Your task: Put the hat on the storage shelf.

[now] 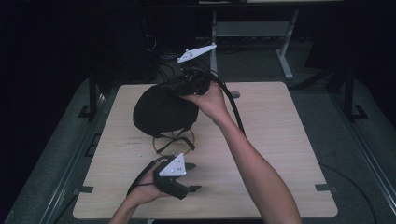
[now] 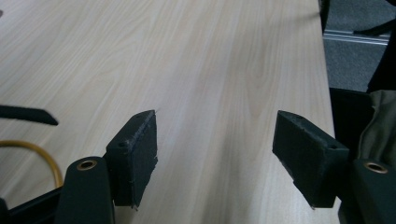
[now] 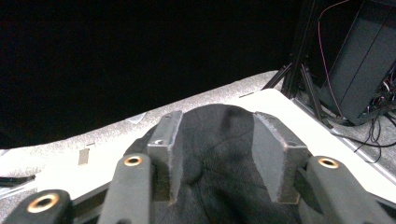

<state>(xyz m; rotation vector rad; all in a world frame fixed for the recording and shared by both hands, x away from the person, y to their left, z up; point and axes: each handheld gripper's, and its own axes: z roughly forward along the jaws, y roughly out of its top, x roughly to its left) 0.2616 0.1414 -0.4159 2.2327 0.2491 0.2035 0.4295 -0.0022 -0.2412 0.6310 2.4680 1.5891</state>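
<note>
While clamped: black cap (image 1: pixel 161 112) over wire stand (image 1: pixel 173 141).

The right half of the table (image 1: pixel 280 140) lies bare, with free passage from the near edge to the far edge, crossed only by the person's right forearm (image 1: pixel 252 163). The black cap (image 1: pixel 161 112) on its wire stand (image 1: pixel 173 141) blocks the far left middle, held by the right gripper (image 1: pixel 180 86). The left gripper (image 1: pixel 189 176), jaws apart over bare wood, fills the near left.
</note>
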